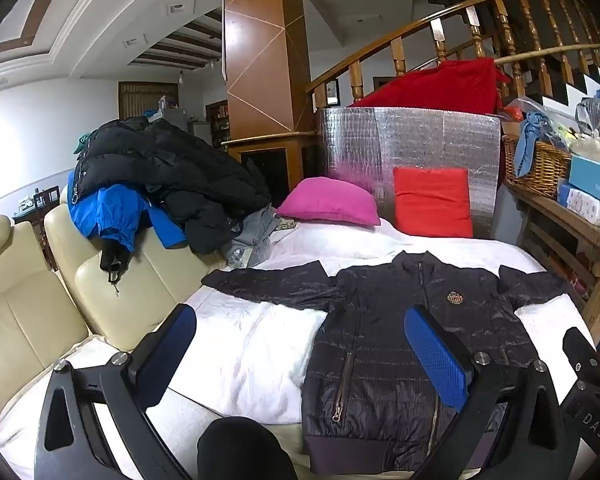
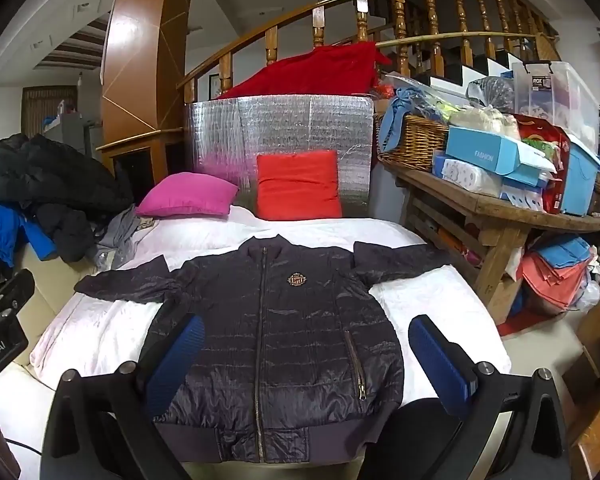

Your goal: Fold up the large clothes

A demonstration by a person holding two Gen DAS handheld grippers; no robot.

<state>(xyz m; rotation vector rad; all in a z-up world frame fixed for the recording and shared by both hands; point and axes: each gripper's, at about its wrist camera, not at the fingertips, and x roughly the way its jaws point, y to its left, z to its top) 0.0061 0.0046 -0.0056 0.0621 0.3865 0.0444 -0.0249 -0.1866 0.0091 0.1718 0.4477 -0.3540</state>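
The left gripper (image 1: 308,354) hovers above the near edge of the bed with its blue-padded fingers spread wide and nothing between them. Its left finger (image 1: 170,354) hangs over the white blanket (image 1: 244,344), and its right finger (image 1: 436,360) hangs over the lower front of the jacket (image 1: 388,344). The right gripper (image 2: 308,360) is likewise wide apart and holds nothing; it sits above the jacket's hem, its left finger (image 2: 176,364) over the jacket's left side and its right finger (image 2: 440,364) over the white blanket just beside the jacket's right edge.

The jacket is dark, quilted and zipped up, lying flat and face up on the blanket in the middle of the bed. Its collar points to the far side and its ribbed hem lies at the near side. Both sleeves stretch outward to the left and right. A small gold badge (image 2: 297,279) sits on the chest, and a zipped pocket shows on each side of the front.

At the far end of the bed a pink pillow (image 2: 188,195) lies on the left, and a red pillow (image 2: 298,190) leans upright against a silver foil panel (image 2: 278,128). To the left, a pile of black and blue coats (image 1: 148,184) rests on a cream sofa (image 1: 32,300). To the right, a wooden tabletop (image 2: 496,206) carries a wicker basket (image 2: 414,140) and blue boxes (image 2: 488,156). A wooden stair railing (image 2: 380,20) curves behind.
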